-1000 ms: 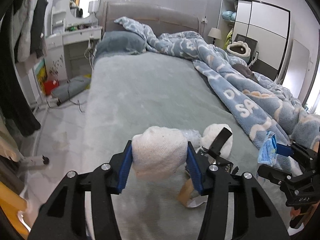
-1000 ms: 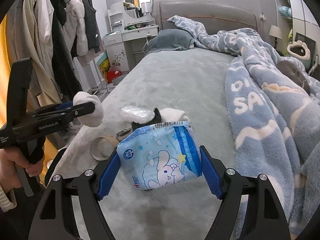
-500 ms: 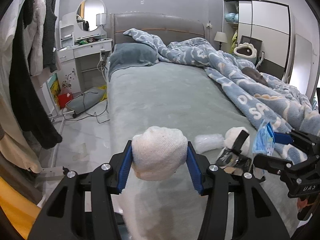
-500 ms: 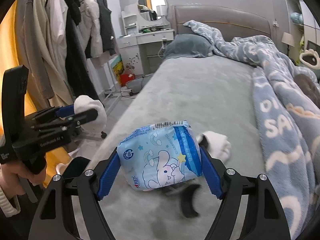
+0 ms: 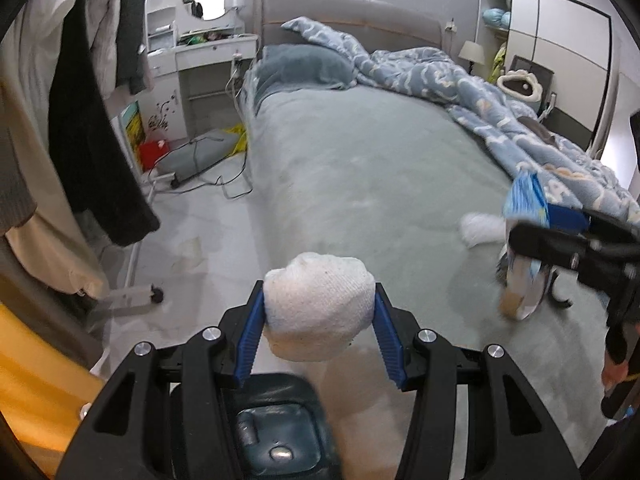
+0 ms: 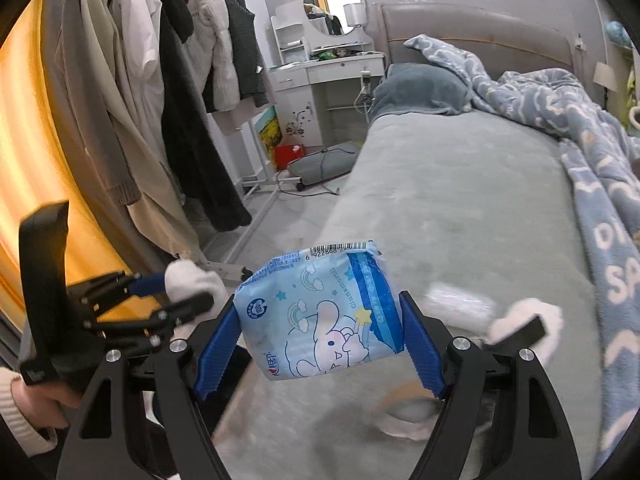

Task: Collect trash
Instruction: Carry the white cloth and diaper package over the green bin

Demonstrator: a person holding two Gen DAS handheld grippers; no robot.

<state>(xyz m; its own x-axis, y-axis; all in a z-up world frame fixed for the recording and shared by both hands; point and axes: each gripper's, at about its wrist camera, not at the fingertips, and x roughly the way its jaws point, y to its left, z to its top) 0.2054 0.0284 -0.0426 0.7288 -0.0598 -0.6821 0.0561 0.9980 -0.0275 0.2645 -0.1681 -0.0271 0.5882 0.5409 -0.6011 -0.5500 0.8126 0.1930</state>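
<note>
White knit cloth, balled up like a sock (image 5: 318,312), sat clamped between the blue pads of the left gripper (image 5: 319,322), whose jaws were drawn in narrow around it. Below that gripper, off the bed's near-left corner, the dark bin (image 5: 276,436) showed with something lying in its bottom. The right gripper (image 6: 320,332) had its jaws spread wide but pressed on both sides of a pale blue wipes packet (image 6: 320,312) printed with a cartoon rabbit, carried above the near edge of the bed (image 6: 460,184).

More litter lay on the grey cover near that edge: a crumpled clear wrapper (image 6: 456,306), a white wad (image 6: 528,318) with a dark strip across it, and a cardboard tape ring (image 6: 404,412) close under the right gripper.

Judged from this, the step in hand was the carry: both pieces were lifted and headed for the bin. The next move called for centring the sock over the bin's mouth and opening the left jaws, then bringing the packet across likewise. Soft cloth might cling to the ridged pads, so a generous opening would help
</note>
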